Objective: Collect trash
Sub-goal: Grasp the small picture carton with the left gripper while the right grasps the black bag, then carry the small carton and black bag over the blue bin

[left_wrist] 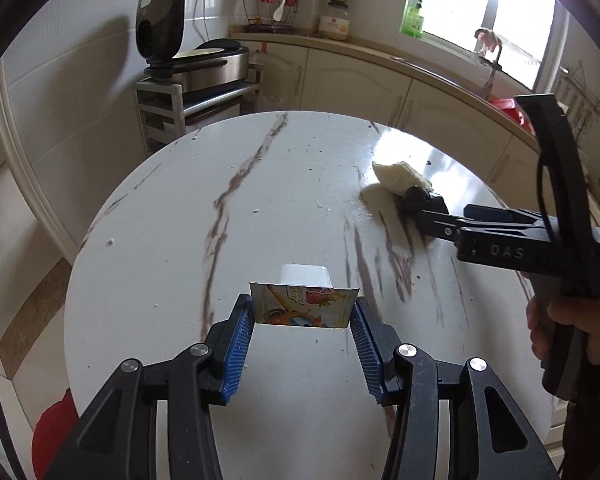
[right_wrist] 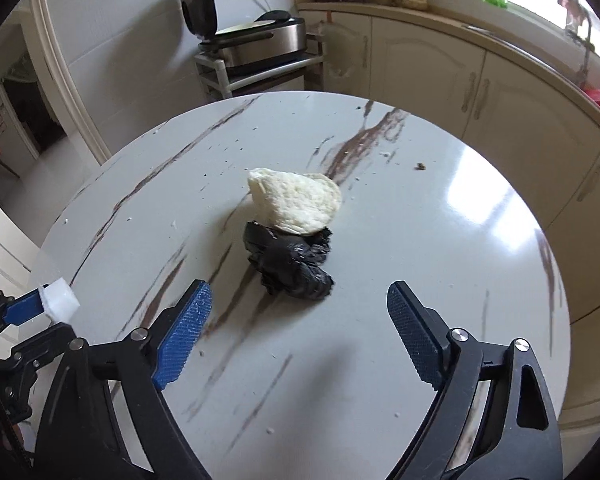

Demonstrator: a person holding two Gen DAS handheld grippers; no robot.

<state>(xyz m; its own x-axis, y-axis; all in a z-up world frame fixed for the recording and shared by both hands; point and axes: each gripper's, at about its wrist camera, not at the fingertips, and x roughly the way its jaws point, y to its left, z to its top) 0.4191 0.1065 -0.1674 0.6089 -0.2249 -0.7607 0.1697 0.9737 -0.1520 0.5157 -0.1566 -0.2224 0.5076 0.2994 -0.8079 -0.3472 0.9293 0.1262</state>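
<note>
A small white yogurt cup (left_wrist: 306, 300) with a printed foil lid sits between the blue pads of my left gripper (left_wrist: 303, 312), which is shut on it just above the round marble table (left_wrist: 180, 240). The cup's white body also shows at the left edge of the right wrist view (right_wrist: 60, 300). A crumpled black plastic bag (right_wrist: 292, 264) and a pale crumpled tissue (right_wrist: 296, 202) lie together mid-table. My right gripper (right_wrist: 300, 300) is open, its jaws wide apart just short of the black bag. In the left wrist view it (left_wrist: 432, 216) reaches toward the bag (left_wrist: 418, 196) and tissue (left_wrist: 398, 178).
Crumbs and small specks dot the table (right_wrist: 420, 166). A metal rack with an open black cooker (left_wrist: 196, 64) stands beyond the table. Kitchen cabinets and a counter (left_wrist: 380, 76) curve along the back and right. A red object (left_wrist: 54, 428) lies on the floor at lower left.
</note>
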